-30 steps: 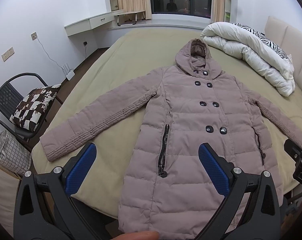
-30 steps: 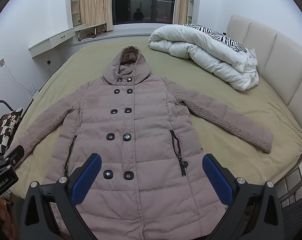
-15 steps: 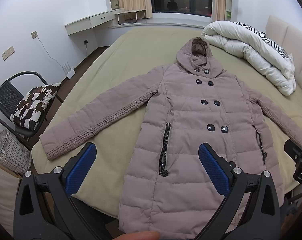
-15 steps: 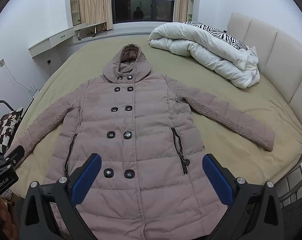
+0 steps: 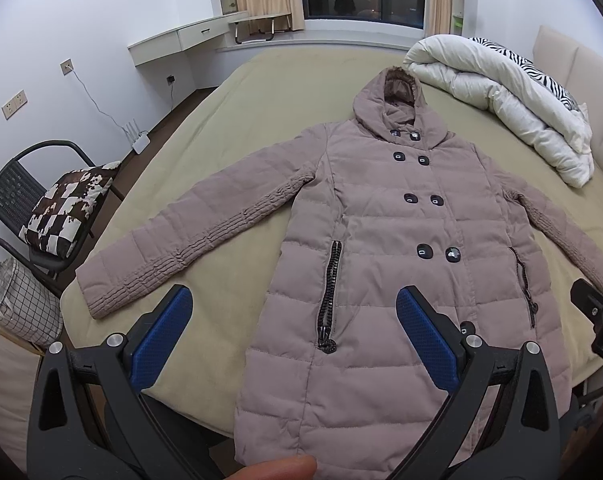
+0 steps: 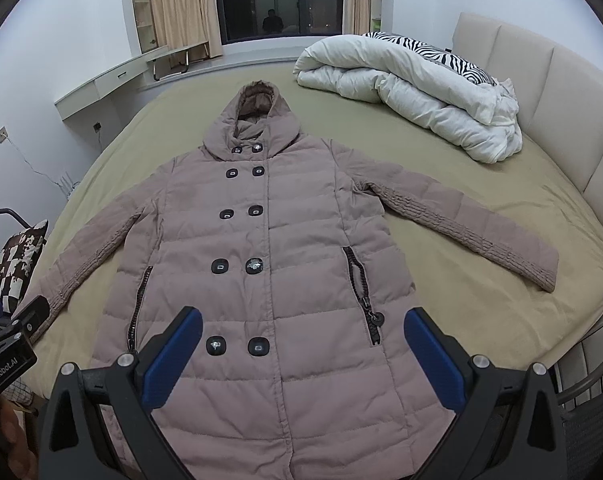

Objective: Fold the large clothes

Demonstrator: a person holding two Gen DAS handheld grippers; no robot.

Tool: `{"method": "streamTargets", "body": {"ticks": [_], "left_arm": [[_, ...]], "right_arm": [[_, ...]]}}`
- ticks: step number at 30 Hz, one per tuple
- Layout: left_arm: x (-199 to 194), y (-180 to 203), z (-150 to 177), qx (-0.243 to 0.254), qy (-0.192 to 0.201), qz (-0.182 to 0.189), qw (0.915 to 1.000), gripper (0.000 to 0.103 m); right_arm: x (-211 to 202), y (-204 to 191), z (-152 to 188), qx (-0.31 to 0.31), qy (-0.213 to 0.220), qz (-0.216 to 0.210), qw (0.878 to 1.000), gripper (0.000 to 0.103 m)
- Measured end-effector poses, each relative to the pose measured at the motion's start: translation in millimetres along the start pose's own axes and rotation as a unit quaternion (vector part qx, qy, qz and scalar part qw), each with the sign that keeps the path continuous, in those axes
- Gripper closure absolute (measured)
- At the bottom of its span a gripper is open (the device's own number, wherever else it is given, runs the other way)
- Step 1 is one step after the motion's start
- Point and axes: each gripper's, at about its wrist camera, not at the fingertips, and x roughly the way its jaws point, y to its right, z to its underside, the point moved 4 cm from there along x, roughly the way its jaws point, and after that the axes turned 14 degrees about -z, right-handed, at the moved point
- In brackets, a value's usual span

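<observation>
A long mauve hooded puffer coat (image 5: 385, 232) lies flat and face up on the olive bed (image 5: 261, 92), buttoned, both sleeves spread outward, hood toward the window. It also shows in the right wrist view (image 6: 261, 264). My left gripper (image 5: 293, 320) is open and empty, held above the coat's lower left part near the zip pocket (image 5: 329, 292). My right gripper (image 6: 301, 340) is open and empty above the coat's lower front, over the lowest buttons (image 6: 237, 346). The hem hangs at the bed's near edge.
A rolled white duvet with a zebra pillow (image 6: 417, 88) lies at the back right by the padded headboard (image 6: 549, 92). A black chair with a patterned cushion (image 5: 57, 208) and a wire basket (image 5: 21, 304) stand left of the bed. A desk shelf (image 5: 189, 36) runs along the far wall.
Both grippers have drawn slightly nearer the bed and tilted down a little, so the coat sits a bit lower in both views. Jaws stay open. The coat has not moved.
</observation>
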Motion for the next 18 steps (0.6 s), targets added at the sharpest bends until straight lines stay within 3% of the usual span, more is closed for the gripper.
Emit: {"method": "streamTargets", "body": {"ticks": [5,9,11,13,18], "left_arm": [[13.3,10.4,-5.4,-0.002,-0.008,0.013,0.9999,0.0],[32.3,28.9,-13.7,0.008,-0.023,0.025,0.9994,0.0],[42.8,42.4,-17.9,0.024,-0.025,0.02,0.9992,0.0],[53.7,55.3,-23.4,0.028,-0.028,0.029,0.9988,0.0],[88.3,86.8,-38.0,0.004,-0.068,0.069,0.9952,0.0]], "right_arm": [[7.9,53.0,-7.4,0.06,0.016,-0.013,0.998,0.0],[16.5,137.8,-8.4,0.158,0.049,-0.029,0.986,0.0],[21.5,195.2,-3.5,0.231,0.068,-0.029,0.97,0.0],[25.8,257.8,7.1,0.313,0.09,-0.031,0.945,0.005],[46.7,377.8,32.0,0.447,0.126,-0.044,0.884,0.027]]}}
